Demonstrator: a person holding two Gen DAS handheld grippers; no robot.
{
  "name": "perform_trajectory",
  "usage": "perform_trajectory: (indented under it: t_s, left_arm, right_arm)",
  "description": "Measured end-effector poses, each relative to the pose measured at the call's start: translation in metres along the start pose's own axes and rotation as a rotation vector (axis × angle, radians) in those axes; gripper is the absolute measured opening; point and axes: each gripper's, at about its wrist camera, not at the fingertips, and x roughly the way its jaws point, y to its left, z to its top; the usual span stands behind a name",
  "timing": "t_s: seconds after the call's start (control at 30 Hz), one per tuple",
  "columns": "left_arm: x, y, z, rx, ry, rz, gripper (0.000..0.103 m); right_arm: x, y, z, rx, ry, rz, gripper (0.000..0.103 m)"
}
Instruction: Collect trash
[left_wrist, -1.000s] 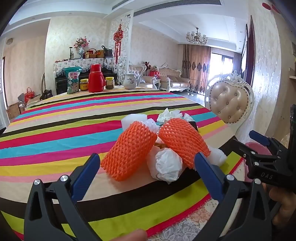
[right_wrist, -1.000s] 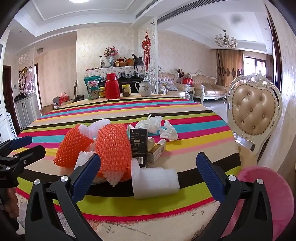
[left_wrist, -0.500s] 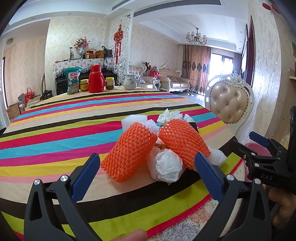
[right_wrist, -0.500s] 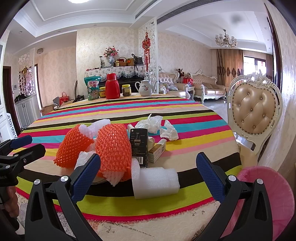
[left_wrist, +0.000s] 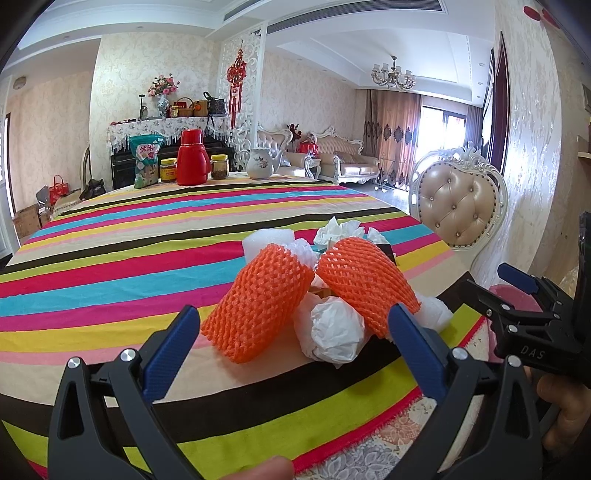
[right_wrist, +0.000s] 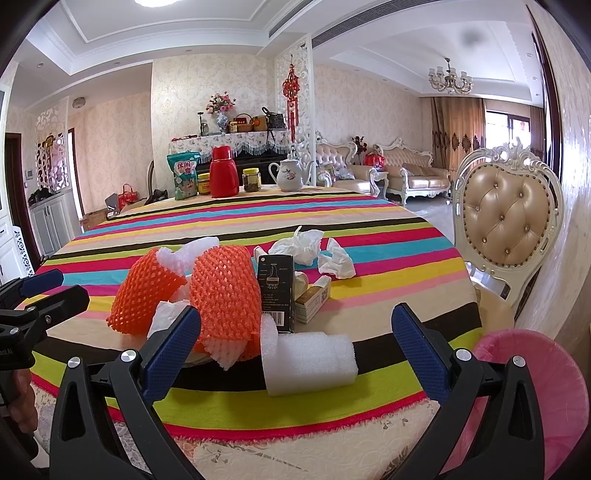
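Trash pile sits on the striped surface (right_wrist: 369, 236), right ahead of both tongs. Left tongs (left_wrist: 291, 339) are spread wide w/ nothing in them; just past their tips are two orange foam nets (left_wrist: 258, 302), leaning together at the top, w/ a crumpled white wad (left_wrist: 334, 330) between them, nearer the right finger. Right tongs (right_wrist: 295, 339) are wide too, also empty; a white foam roll (right_wrist: 308, 363) lies between the fingers, close to the near edge, not touching either pad afaict. Behind it a black box (right_wrist: 276, 291) stands upright, touching the nearer net, w/ a small carton (right_wrist: 314, 301) on its right and crumpled tissues (right_wrist: 314, 251) further back. Pink bin (right_wrist: 532, 402) is off the surface, low beside the right finger. Far end of the surface has a red flask (right_wrist: 222, 172), jars, snack bag, white teapot (right_wrist: 290, 177). Padded chair (right_wrist: 508, 229) is off to the right.
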Motion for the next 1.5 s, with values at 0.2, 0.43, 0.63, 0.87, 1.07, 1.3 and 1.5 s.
perform_trajectory:
  t_s: [0.2, 0.43, 0.63, 0.87, 1.07, 1.3, 1.5]
  left_arm:
    - [0.0, -0.0003, 0.0001, -0.001, 0.0, 0.001, 0.099]
    - [-0.0003, 0.0002, -0.0001, 0.0, -0.001, -0.001, 0.099]
    - [-0.0001, -0.002, 0.0018, -0.001, -0.001, 0.0, 0.099]
    - [0.0002, -0.0017, 0.0018, 0.0, 0.001, -0.001, 0.099]
    - [0.0002, -0.0021, 0.0015, -0.001, -0.001, -0.001, 0.099]
    - [0.0001, -0.002, 0.0015, 0.0, -0.001, -0.001, 0.099]
    - [0.0002, -0.0018, 0.0014, -0.002, 0.0, -0.001, 0.099]
  right_arm:
    - [-0.0004, -0.0004, -0.0004, 0.001, 0.0, 0.001, 0.097]
    - [0.0001, -0.0009, -0.002, 0.002, 0.0, 0.003, 0.097]
    - [-0.0002, -0.0025, -0.0061, 0.005, 0.001, 0.005, 0.097]
    - [0.0, -0.0026, -0.006, 0.005, 0.002, 0.005, 0.097]
    - [0.0, -0.0027, -0.006, 0.006, 0.002, 0.005, 0.097]
    - [0.0012, -0.0034, -0.0074, 0.008, 0.005, 0.004, 0.097]
    - [0.0023, -0.005, -0.01, 0.011, 0.008, 0.004, 0.097]
